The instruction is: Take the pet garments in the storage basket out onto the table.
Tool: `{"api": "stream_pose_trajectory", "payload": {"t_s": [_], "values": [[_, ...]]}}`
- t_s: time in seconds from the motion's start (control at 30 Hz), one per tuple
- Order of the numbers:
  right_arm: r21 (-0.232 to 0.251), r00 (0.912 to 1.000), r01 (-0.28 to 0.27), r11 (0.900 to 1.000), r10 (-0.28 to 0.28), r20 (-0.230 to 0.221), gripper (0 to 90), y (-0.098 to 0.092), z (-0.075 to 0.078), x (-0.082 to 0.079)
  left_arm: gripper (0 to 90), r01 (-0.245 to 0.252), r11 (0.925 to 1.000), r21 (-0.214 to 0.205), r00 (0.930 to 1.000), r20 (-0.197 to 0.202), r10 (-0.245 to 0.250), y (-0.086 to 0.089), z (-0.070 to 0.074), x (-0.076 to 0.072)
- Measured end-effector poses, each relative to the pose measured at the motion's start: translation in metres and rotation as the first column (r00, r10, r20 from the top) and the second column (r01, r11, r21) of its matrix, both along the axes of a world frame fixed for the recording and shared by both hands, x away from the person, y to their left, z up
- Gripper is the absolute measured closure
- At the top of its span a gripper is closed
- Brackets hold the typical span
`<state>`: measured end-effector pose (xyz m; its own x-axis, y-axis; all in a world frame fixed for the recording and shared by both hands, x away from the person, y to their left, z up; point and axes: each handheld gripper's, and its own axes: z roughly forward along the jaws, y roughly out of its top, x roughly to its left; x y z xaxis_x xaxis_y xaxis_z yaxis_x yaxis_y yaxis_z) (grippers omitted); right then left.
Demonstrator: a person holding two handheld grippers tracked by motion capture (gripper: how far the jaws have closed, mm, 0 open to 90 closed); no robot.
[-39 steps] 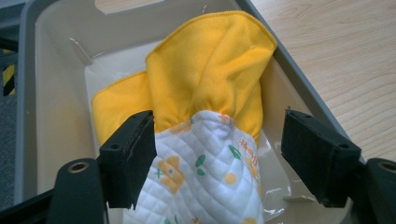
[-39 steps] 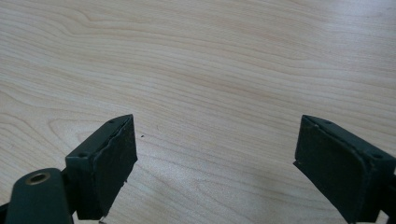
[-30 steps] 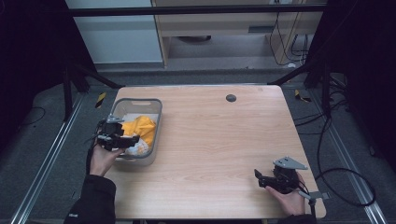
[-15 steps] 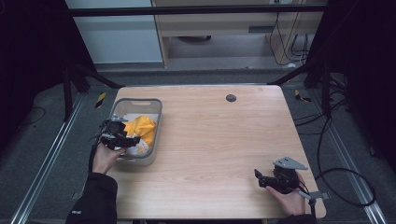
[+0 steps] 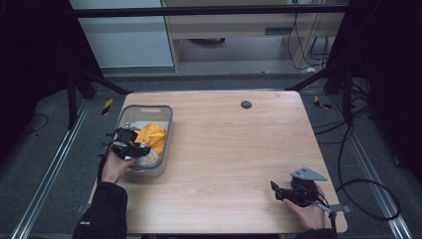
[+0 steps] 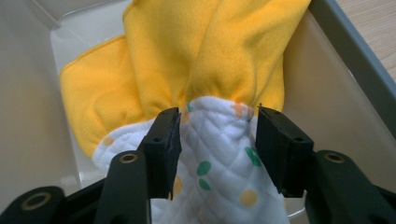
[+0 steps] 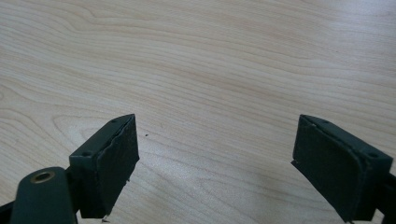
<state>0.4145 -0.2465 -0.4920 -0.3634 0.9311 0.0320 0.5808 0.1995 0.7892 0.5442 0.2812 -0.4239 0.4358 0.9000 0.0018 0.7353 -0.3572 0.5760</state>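
Observation:
A grey plastic bin (image 5: 149,108) at the table's left holds a yellow cloth (image 5: 152,137) and a white quilted cloth with coloured dots (image 6: 219,158). My left gripper (image 5: 142,149) reaches into the bin from its left side. In the left gripper view its jaws (image 6: 217,116) have just been closing, and the white cloth fills the gap and bunches against both pads. The yellow cloth (image 6: 196,46) lies just beyond it. My right gripper (image 5: 274,189) rests near the table's front right, open (image 7: 215,140), with only bare wood between its jaws.
The wooden table (image 5: 229,149) has a small dark round cap (image 5: 246,104) near its far edge. Cables (image 5: 368,199) trail on the floor to the right. Dark frame legs stand at both back corners.
The left gripper has shifted slightly over the bin's near left part. The right hand and gripper have stayed put.

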Motion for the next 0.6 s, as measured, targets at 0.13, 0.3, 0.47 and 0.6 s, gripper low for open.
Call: {"api": "stream_pose_trajectory", "payload": {"t_s": [0.13, 0.3, 0.47, 0.6], "values": [[0.0, 1.0, -0.003, 1.0, 0.003, -0.005, 14.1, 0.0004, -0.0004, 0.0002, 59.0, 0.005, 1.0, -0.006, 0.9999, -0.013, -0.005, 0.0001, -0.0016, 0.0019], [-0.001, 1.0, -0.005, 1.0, 0.005, -0.007, 14.1, 0.0004, -0.0005, 0.0003, 65.2, 0.004, 0.9999, -0.012, 0.9995, -0.03, -0.004, 0.0003, -0.0015, 0.0032], [-0.006, 0.9999, -0.009, 0.9999, 0.009, -0.006, 14.1, 0.0004, -0.0009, 0.0005, 74.0, -0.007, 0.9998, -0.018, 0.9991, -0.042, 0.006, 0.0014, -0.0018, 0.0043], [-0.008, 0.9999, -0.011, 0.9999, 0.011, -0.007, 14.1, 0.0003, -0.0011, 0.0008, 77.2, -0.015, 0.9998, -0.009, 0.9993, -0.035, 0.015, 0.0022, 0.0003, 0.0035]]}}
